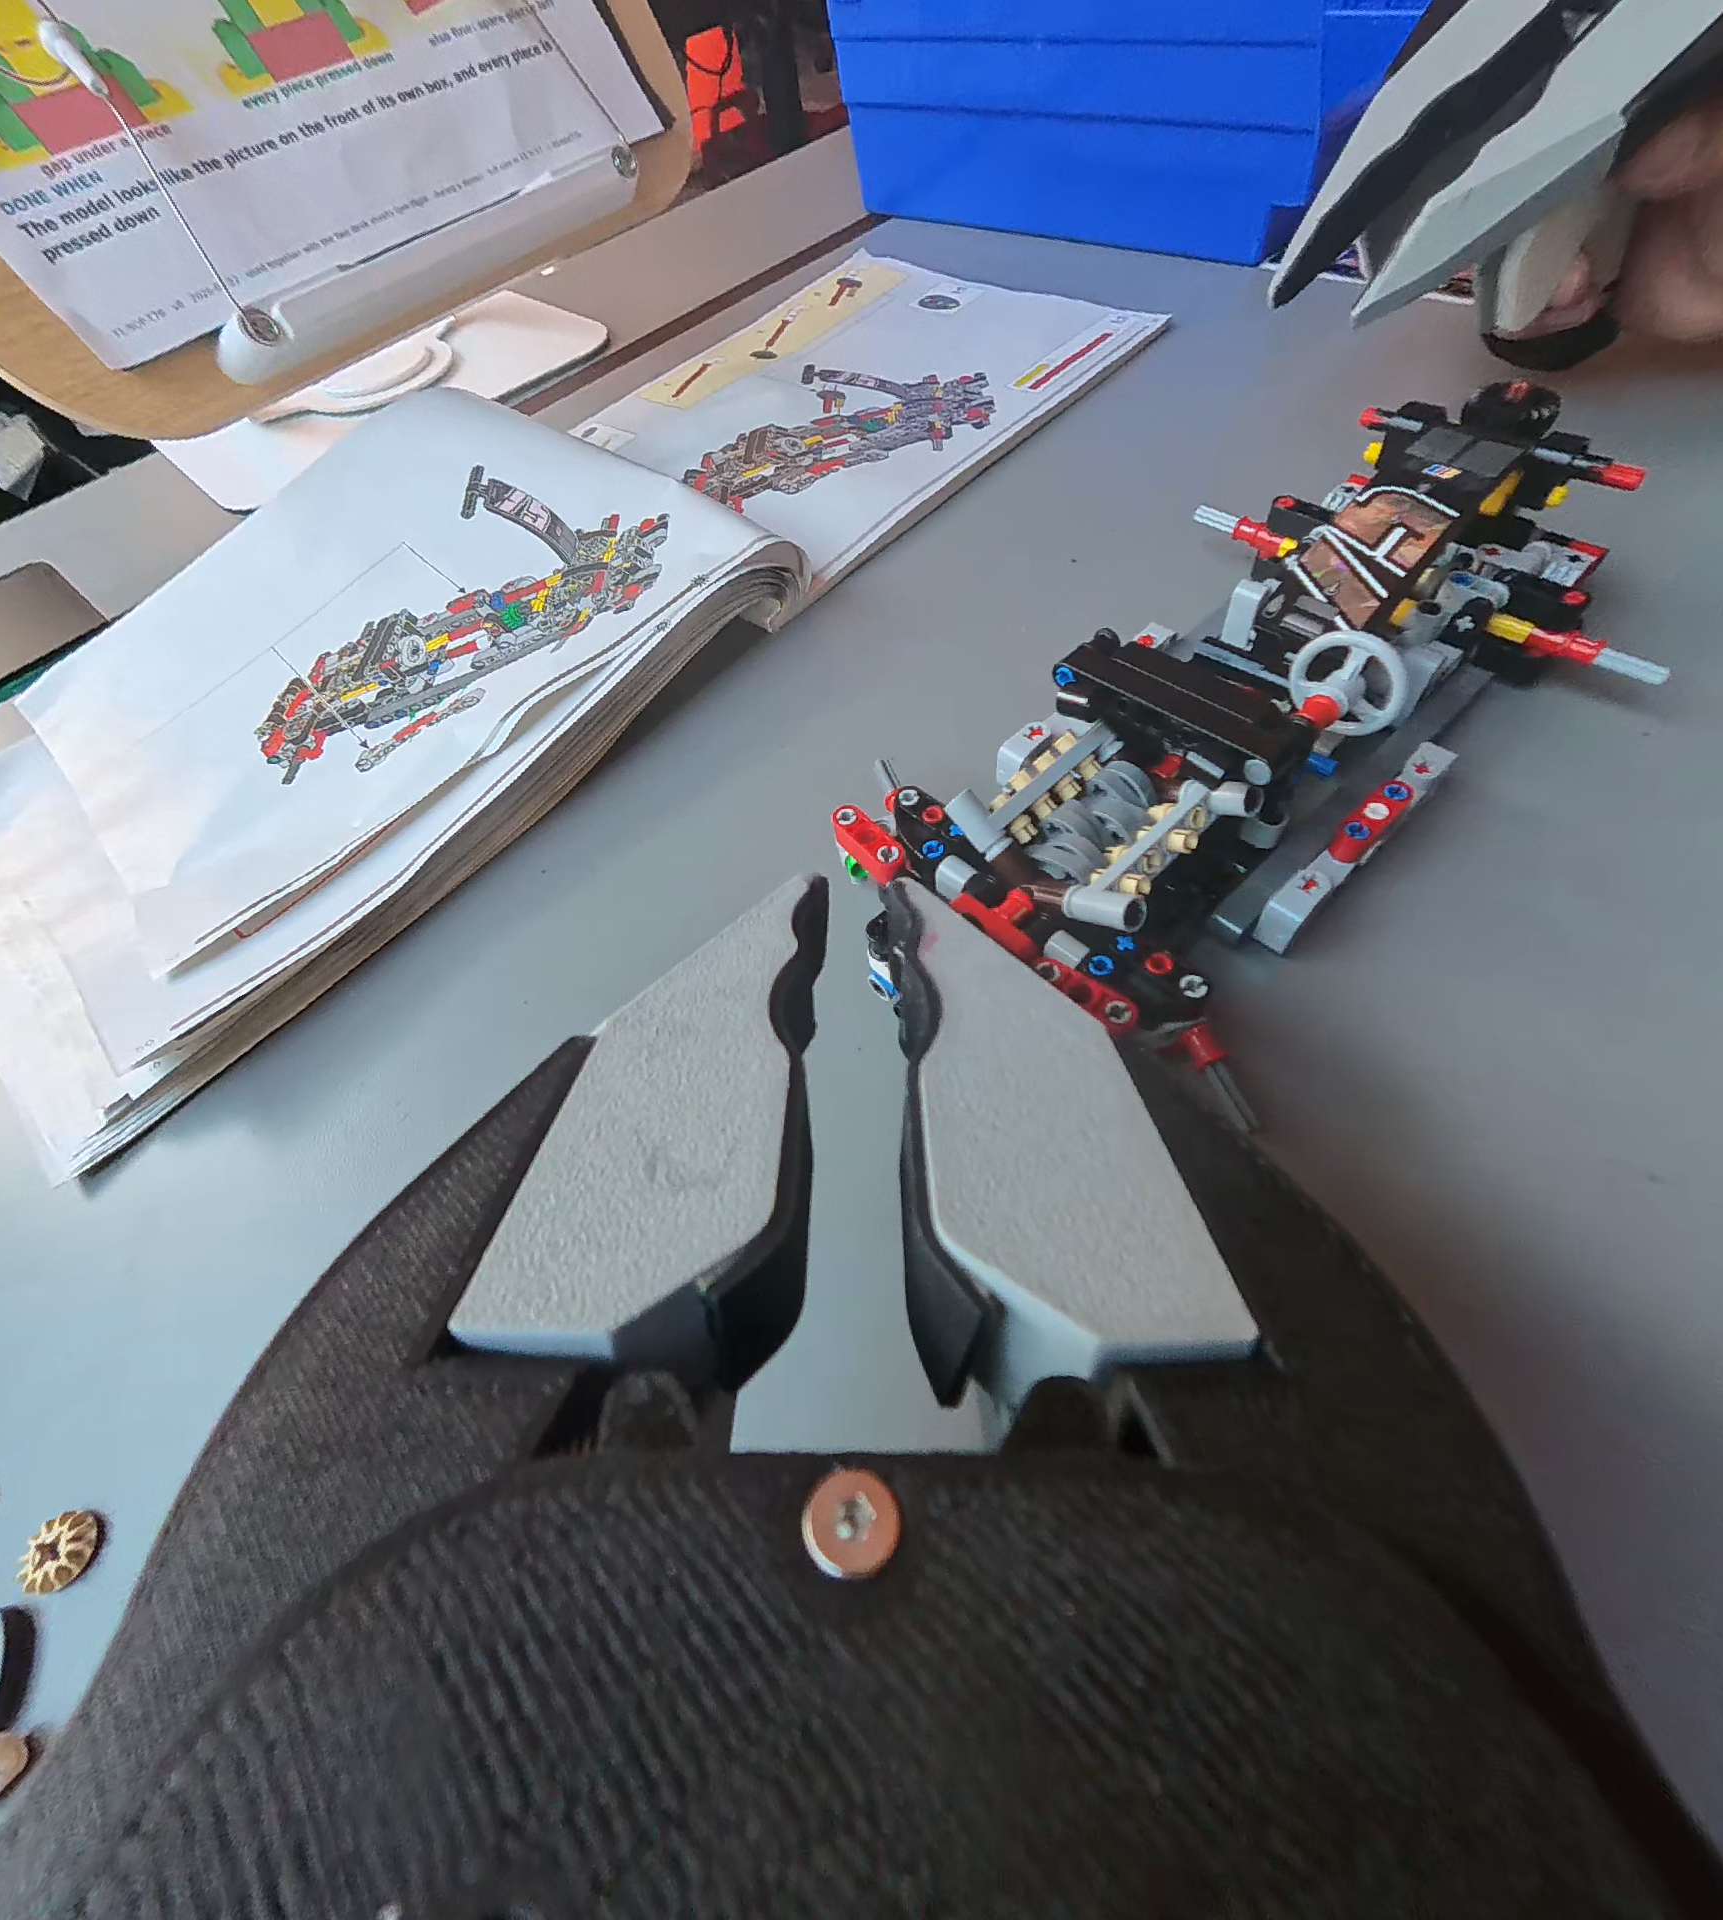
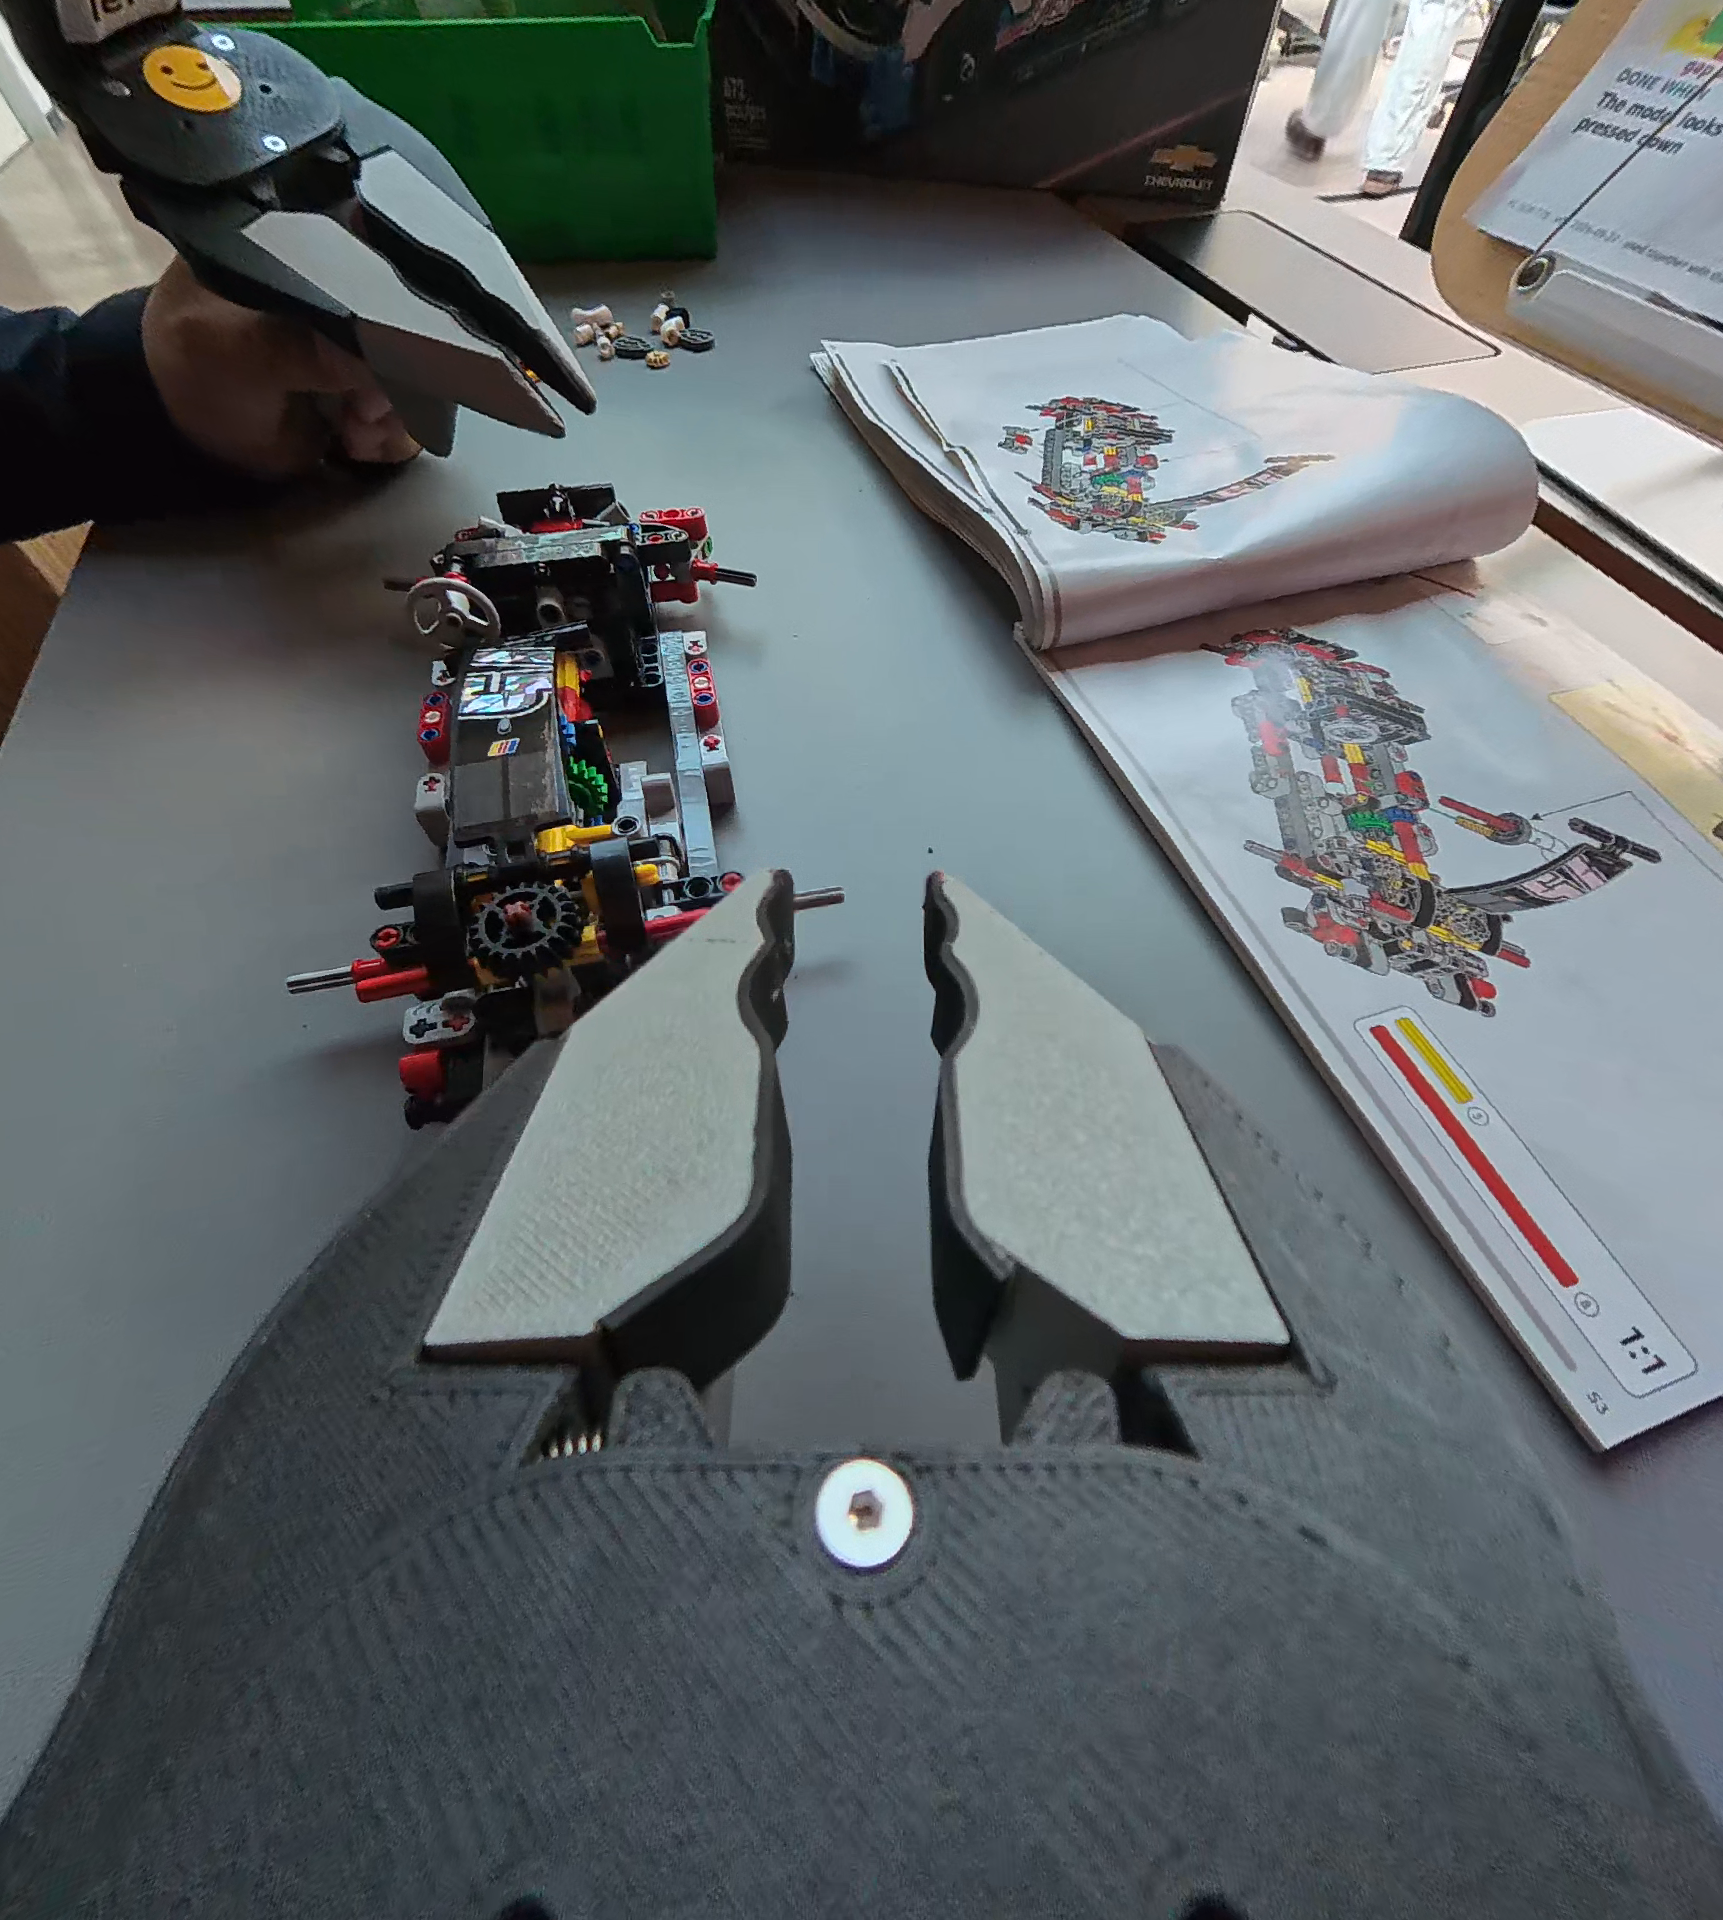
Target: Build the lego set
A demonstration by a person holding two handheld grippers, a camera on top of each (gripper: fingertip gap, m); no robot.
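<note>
Left tool (image 1: 855,894) parted, nothing gripped, right at the chassis (image 1: 1252,717) end; right tool (image 2: 857,894) parted too, bare. Chassis half-built, wheels missing, loose bits (image 2: 644,332) beyond it.

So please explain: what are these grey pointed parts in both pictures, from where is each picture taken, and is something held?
They are the jaws of two hand-held grippers, each carrying a camera that looks along its fingers. One picture comes from the left gripper, the other from the right gripper. On the grey table lie a half-built toy car chassis, an open instruction booklet and small loose parts. Both jaws stand open and hold nothing. The left one is at the chassis end.
</note>
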